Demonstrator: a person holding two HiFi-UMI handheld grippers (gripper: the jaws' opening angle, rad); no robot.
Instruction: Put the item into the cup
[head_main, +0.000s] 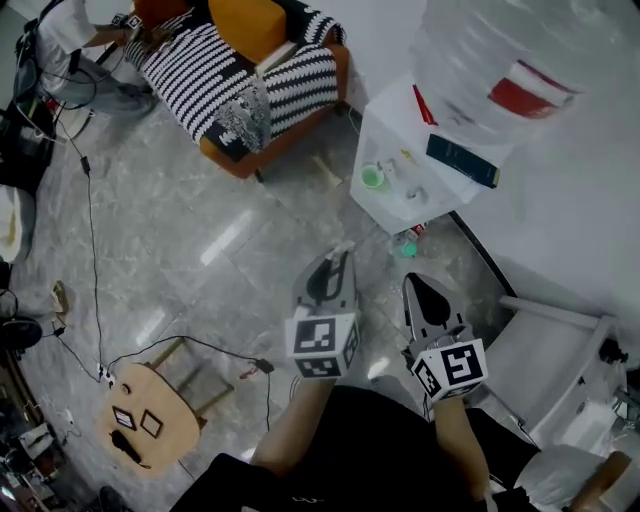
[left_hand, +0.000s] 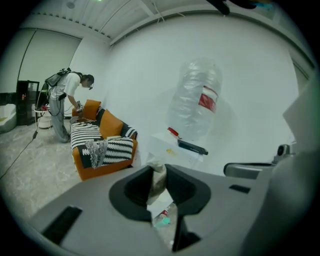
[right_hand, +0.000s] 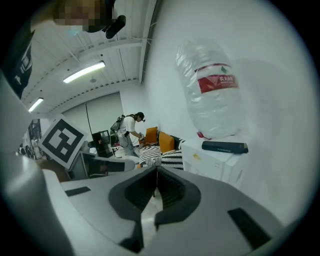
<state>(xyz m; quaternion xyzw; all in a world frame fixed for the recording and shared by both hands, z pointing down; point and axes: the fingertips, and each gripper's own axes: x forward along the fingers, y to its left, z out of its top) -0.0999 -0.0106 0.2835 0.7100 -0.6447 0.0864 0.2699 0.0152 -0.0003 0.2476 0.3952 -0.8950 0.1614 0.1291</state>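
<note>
**Two hand-held grippers above a grey marble floor.** The left gripper (head_main: 338, 262) is clamped on the task item, a pale crumpled scrap of paper-like material (left_hand: 158, 176), which is held between the jaw tips in the air, well apart from the small green cup (head_main: 372, 177). The cup stands on the white square desk (head_main: 388, 128), beside a flat dark blue book (head_main: 462, 160). The jaws of the right gripper (right_hand: 156, 173) are pressed together with nothing between them. A large clear plastic water bottle (right_hand: 215, 95) is shown on the desk; its red label bears white characters that appear to read "农夫山泉". The writing on the book cannot be read.
</note>
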